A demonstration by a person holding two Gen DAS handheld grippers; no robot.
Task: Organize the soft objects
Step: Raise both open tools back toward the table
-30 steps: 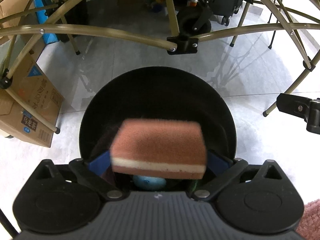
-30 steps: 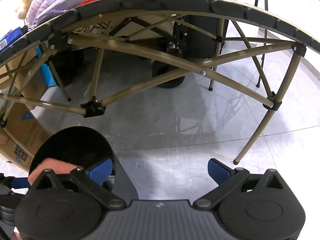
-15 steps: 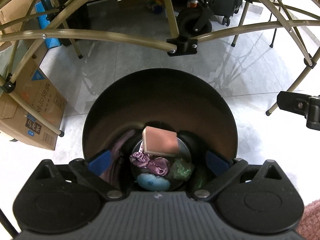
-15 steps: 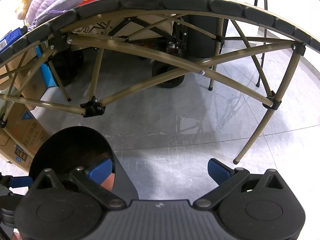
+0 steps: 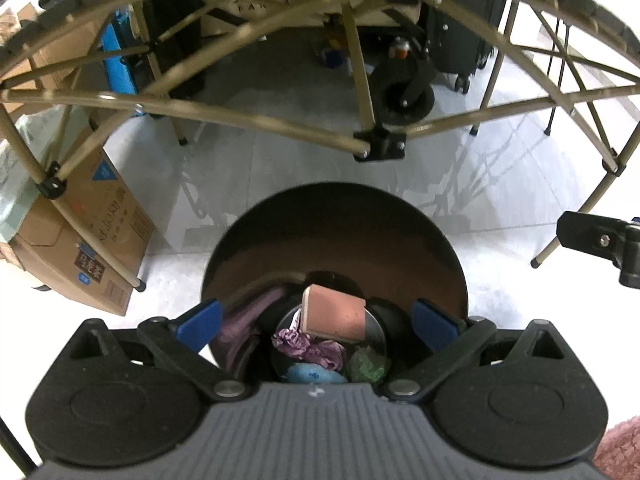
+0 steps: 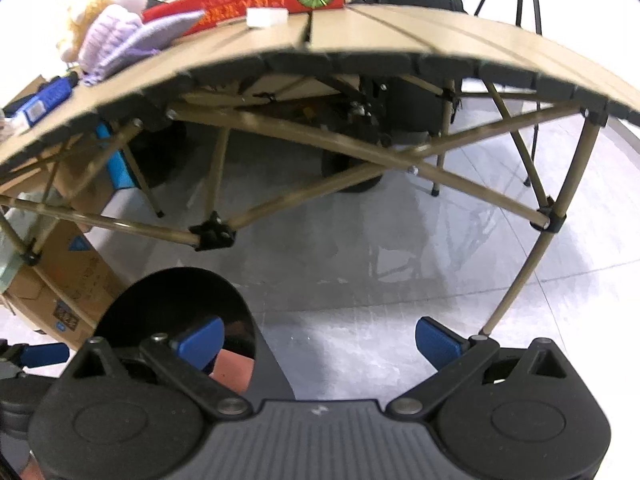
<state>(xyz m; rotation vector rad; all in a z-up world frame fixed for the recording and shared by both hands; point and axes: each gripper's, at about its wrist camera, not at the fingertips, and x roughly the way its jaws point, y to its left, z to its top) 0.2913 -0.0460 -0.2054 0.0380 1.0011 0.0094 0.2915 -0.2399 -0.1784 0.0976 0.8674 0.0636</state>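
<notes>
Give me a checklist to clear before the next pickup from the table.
1. Left tongs empty: ok, open, nothing between the pads.
2. Sponge inside the black bin: ok, lying on the purple cloth.
3. Right tongs empty: ok, open over bare floor.
4. Soft things left on the folding table: ok, the knitted lavender item is there.
5. Room left in the bin: cannot tell, depth unclear.
6. Path to the tabletop: cannot tell.

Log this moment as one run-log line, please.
left gripper: jaws open, empty, above black bin | sponge: in bin on purple cloth | right gripper: jaws open, empty, beside bin
</notes>
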